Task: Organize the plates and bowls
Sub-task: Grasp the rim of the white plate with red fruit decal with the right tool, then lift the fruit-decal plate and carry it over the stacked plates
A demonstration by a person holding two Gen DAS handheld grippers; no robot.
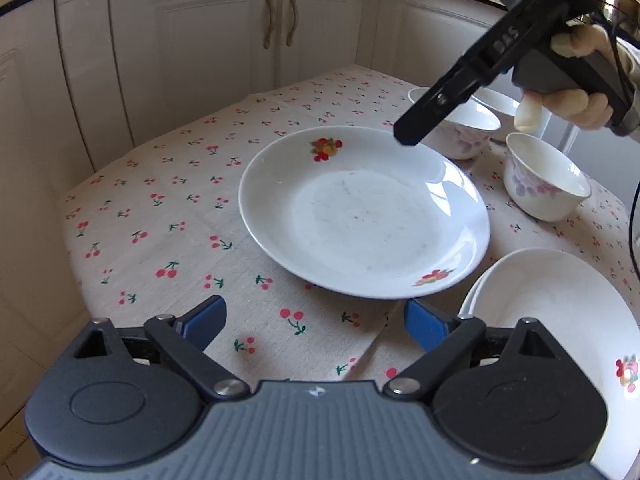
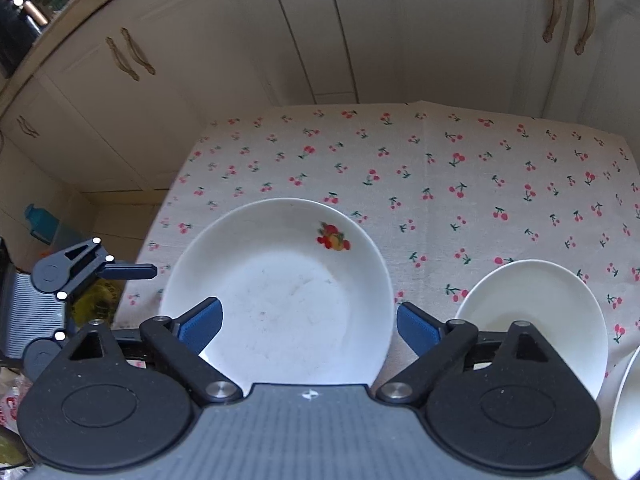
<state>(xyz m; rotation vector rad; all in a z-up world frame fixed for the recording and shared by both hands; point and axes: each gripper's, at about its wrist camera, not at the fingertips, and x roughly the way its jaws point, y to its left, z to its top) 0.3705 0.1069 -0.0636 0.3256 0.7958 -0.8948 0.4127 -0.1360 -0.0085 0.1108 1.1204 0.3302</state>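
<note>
Left wrist view: big fruit-print plate [image 1: 364,212] sits mid-table on the cherry tablecloth [image 1: 168,216], toward the right half. A smaller plate [image 1: 560,312] lies at the near right edge, apparently stacked on another. 2 flowered bowls [image 1: 544,178] stand near the far right corner, with a 3rd rim behind them. Nothing is sorted yet.

Step in hand, my read: both grippers converge on the big plate for a first pick.

Left gripper [image 1: 316,326]: fingers wide apart, nothing between them, pads off the cloth, just short of the plate's near rim.

Right gripper [image 2: 308,324]: jaws wide, straddling the plate's rim from the opposite side. Blue pads [image 2: 202,322] are apart from the china as far as I can tell. No grip.

Next move calls for 1 gripper to drop so a finger gets under the rim, then close on it. The rim is low and glazed, so slip is a risk. Likely destination is the plate at the right edge.
</note>
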